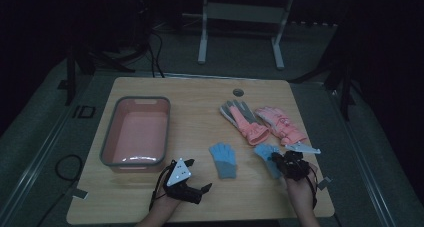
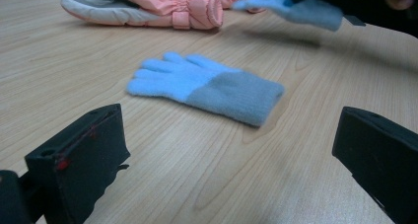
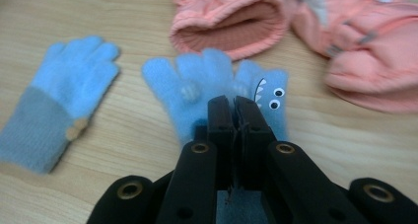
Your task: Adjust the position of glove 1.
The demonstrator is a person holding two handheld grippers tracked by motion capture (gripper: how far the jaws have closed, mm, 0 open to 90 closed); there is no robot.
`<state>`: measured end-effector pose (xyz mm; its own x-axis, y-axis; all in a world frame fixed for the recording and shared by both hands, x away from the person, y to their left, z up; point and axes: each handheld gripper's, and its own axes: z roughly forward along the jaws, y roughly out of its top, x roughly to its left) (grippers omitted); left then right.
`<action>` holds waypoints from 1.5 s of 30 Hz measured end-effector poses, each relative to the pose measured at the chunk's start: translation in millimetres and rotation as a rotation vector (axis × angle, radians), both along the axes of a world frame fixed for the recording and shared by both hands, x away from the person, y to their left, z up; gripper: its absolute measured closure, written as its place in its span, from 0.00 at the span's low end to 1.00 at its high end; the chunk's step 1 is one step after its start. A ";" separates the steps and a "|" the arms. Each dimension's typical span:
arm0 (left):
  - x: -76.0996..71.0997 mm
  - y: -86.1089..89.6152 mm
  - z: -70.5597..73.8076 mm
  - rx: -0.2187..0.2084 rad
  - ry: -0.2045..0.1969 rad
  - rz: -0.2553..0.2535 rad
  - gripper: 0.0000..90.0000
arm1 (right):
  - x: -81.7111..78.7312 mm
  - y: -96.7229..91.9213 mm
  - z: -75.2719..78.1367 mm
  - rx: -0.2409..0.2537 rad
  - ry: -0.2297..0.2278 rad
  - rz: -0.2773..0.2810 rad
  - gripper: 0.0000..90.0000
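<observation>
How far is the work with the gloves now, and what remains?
Done: nothing yet; the pink bin holds no glove. In hand: the right gripper is shut on a blue glove, lifted off the table. Left: the other blue glove and two pink gloves lie on the table; the left gripper is open.
</observation>
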<state>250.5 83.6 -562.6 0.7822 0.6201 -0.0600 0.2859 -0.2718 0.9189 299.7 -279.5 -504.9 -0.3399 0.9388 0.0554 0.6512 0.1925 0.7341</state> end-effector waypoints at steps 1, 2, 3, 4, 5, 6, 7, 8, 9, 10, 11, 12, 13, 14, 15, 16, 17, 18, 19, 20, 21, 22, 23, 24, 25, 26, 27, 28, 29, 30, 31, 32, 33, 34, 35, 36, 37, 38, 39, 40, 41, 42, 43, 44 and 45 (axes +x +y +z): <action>0.0 0.1 0.0 0.002 0.000 0.000 0.00 | -2.9 0.9 2.0 0.001 -0.009 -0.030 0.96; 0.0 0.1 0.1 0.003 -0.001 -0.001 0.00 | -5.6 1.9 3.6 0.000 -0.015 -0.055 0.96; 0.0 0.1 0.1 0.003 0.000 -0.001 0.00 | -7.6 3.1 4.6 -0.003 -0.017 -0.075 0.97; 0.0 0.1 0.1 0.003 -0.001 -0.001 0.00 | -9.3 4.0 4.7 -0.001 -0.019 -0.094 0.97; 0.0 0.1 0.0 0.003 0.000 -0.001 0.00 | -11.1 4.7 4.4 0.009 -0.016 -0.113 0.97; 0.0 0.1 0.1 0.003 -0.001 -0.001 0.00 | -12.8 5.6 3.6 0.009 -0.014 -0.127 0.97; 0.0 0.1 0.1 0.003 -0.001 -0.001 0.00 | -15.1 6.5 2.2 0.008 -0.013 -0.146 0.97; -0.1 0.0 0.0 0.004 -0.001 -0.001 0.00 | -16.3 6.4 1.2 0.016 -0.013 -0.159 0.97; -0.1 -0.1 0.0 0.004 -0.002 -0.001 0.00 | -17.8 6.0 -0.2 0.028 -0.012 -0.174 0.97; -0.2 -0.2 0.0 0.004 -0.003 -0.001 0.00 | -19.0 6.6 -1.9 0.023 -0.012 -0.189 0.97; -0.3 -0.3 0.0 0.003 -0.003 -0.002 0.00 | -20.1 7.1 -4.0 0.020 -0.016 -0.200 0.97; -0.3 -0.3 0.0 0.003 -0.003 -0.003 0.00 | -20.3 7.8 -10.4 0.013 -0.006 -0.209 0.97; -0.4 -0.3 0.0 0.003 -0.003 -0.004 0.00 | -20.3 7.8 -10.4 0.013 -0.006 -0.209 0.97; -0.4 -0.3 0.0 0.004 -0.003 -0.004 0.00 | -19.5 8.9 -18.9 -0.005 0.003 -0.224 0.96; -0.3 -0.4 0.0 0.004 -0.002 -0.005 0.00 | -19.5 8.9 -18.9 -0.005 0.003 -0.224 0.96; -0.2 -0.3 0.0 0.004 -0.002 -0.005 0.00 | -18.4 8.5 -23.2 -0.001 0.009 -0.230 0.96; -0.1 -0.2 0.0 0.004 -0.001 -0.005 0.00 | -17.3 9.2 -26.9 -0.011 0.013 -0.237 0.96; 0.0 -0.2 0.0 0.003 0.000 -0.005 0.00 | -16.0 10.3 -30.1 -0.017 0.016 -0.239 0.96; 0.0 -0.1 0.0 0.003 0.000 -0.005 0.00 | -14.7 11.1 -32.9 -0.017 0.019 -0.237 0.96; 0.0 -0.1 0.0 0.003 0.000 -0.006 0.00 | -13.5 11.9 -35.5 -0.020 0.024 -0.236 0.95; -0.1 -0.2 0.0 0.004 -0.001 -0.006 0.00 | -12.5 12.8 -37.9 -0.023 0.026 -0.236 0.94; -0.2 -0.3 0.0 0.004 -0.002 -0.007 0.00 | -11.9 13.5 -39.9 -0.028 0.030 -0.236 0.92; -0.3 -0.4 0.0 0.004 -0.002 -0.008 0.00 | -10.8 14.2 -42.2 -0.037 0.041 -0.227 0.90; -0.3 -0.4 0.0 0.003 0.000 -0.012 0.00 | -10.9 14.3 -43.3 -0.035 0.035 -0.226 0.89; -0.3 -0.4 0.0 0.003 0.000 -0.014 0.00 | -11.0 14.0 -43.5 -0.035 0.034 -0.225 0.88; -0.3 -0.5 0.0 0.003 0.000 -0.014 0.00 | -10.9 14.0 -43.6 -0.039 0.034 -0.220 0.87; -0.3 -0.5 0.0 0.003 0.000 -0.014 0.00 | -10.9 13.7 -43.4 -0.040 0.035 -0.216 0.86; -0.3 -0.5 0.0 0.002 0.001 -0.014 0.00 | -10.8 13.6 -42.9 -0.041 0.037 -0.212 0.84; -0.2 -0.5 0.0 0.002 0.002 -0.013 0.00 | -10.2 13.4 -42.1 -0.042 0.040 -0.205 0.82; -0.2 -0.5 0.0 0.002 0.002 -0.013 0.00 | -9.9 12.6 -40.6 -0.042 0.043 -0.197 0.81; -0.3 -0.5 0.0 0.002 0.001 -0.013 0.00 | -10.0 11.4 -38.6 -0.034 0.044 -0.189 0.80; -0.3 -0.5 0.0 0.003 0.001 -0.014 0.00 | -10.0 10.3 -36.8 -0.035 0.048 -0.175 0.78; -0.3 -0.5 0.0 0.003 0.000 -0.016 0.00 | -9.3 9.5 -35.7 -0.037 0.057 -0.149 0.76; -0.3 -0.6 0.0 0.003 -0.001 -0.016 0.00 | -8.8 8.4 -35.0 -0.037 0.070 -0.129 0.76; -0.4 -0.7 0.0 0.004 -0.001 -0.016 0.00 | -8.6 7.0 -34.3 -0.045 0.073 -0.113 0.75; -0.4 -0.8 0.0 0.005 -0.001 -0.014 0.00 | -8.3 5.4 -33.4 -0.055 0.072 -0.094 0.75; -0.4 -0.8 0.0 0.004 -0.001 -0.014 0.00 | -7.9 3.2 -32.4 -0.067 0.071 -0.075 0.75; -0.4 -0.7 0.0 0.003 0.000 -0.012 0.00 | -5.9 -2.6 -29.6 -0.059 0.062 -0.025 0.73; -0.3 -0.6 0.0 0.002 0.002 -0.011 0.00 | -5.9 -2.6 -29.6 -0.059 0.062 -0.025 0.73; -0.2 -0.7 -0.1 -0.002 0.004 -0.009 0.00 | -4.3 -5.6 -28.1 -0.063 0.061 -0.004 0.73; 0.0 -0.5 -0.1 -0.002 0.005 -0.009 0.00 | -2.6 -8.6 -26.5 -0.076 0.060 0.018 0.73; 0.2 -0.4 -0.1 -0.002 0.006 -0.008 0.00 | -0.7 -11.9 -24.7 -0.072 0.060 0.057 0.73; 0.4 -0.3 -0.1 -0.002 0.005 -0.009 0.00 | 1.2 -15.3 -22.8 -0.071 0.054 0.095 0.73; 0.5 -0.2 -0.1 -0.002 0.006 -0.010 0.00 | 3.2 -18.6 -21.1 -0.080 0.049 0.127 0.73; 0.5 -0.1 -0.1 -0.003 0.006 -0.010 0.00 | 5.8 -21.9 -19.7 -0.076 0.051 0.188 0.73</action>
<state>251.0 83.5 -562.6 0.7881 0.6120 -0.0661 0.2885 -0.2724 0.9179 305.5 -301.4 -524.6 -0.5082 0.8612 0.0088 0.6346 0.3675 0.6799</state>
